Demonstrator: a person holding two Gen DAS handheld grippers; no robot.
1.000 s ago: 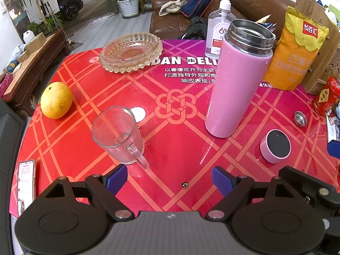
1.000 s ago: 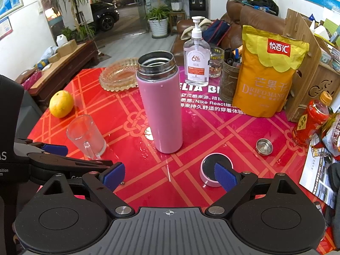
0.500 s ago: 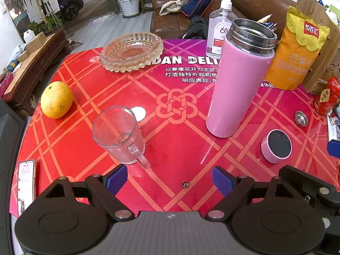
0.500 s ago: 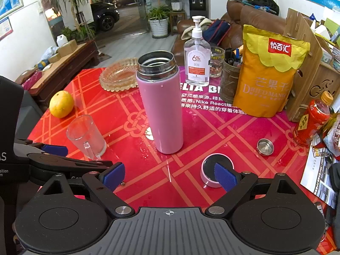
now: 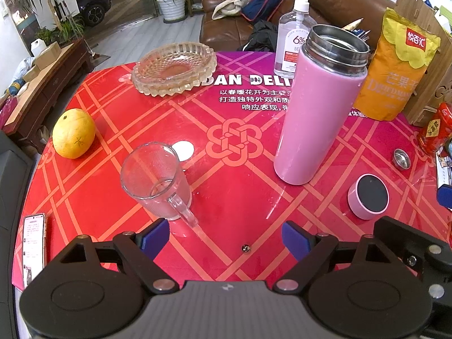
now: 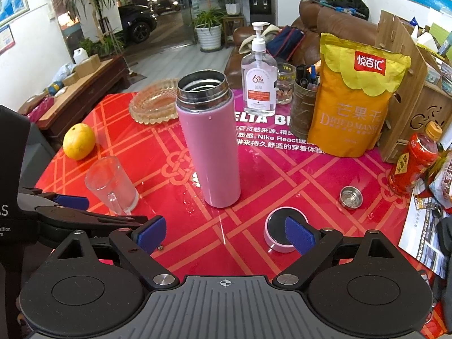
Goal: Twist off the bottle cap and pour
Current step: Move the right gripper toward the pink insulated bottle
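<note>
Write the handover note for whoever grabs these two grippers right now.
Left gripper: open, empty, hovering low over the table near the glass mug.
Right gripper: open, empty, just short of the cap.
Pink flask: upright mid-table, mouth open.
Cap: off, lying on the table to the flask's right. The small metal strainer lies beyond it.
Done: unscrewing.
Left: the mug looks empty or nearly so; grip the flask and pour into the mug.
</note>
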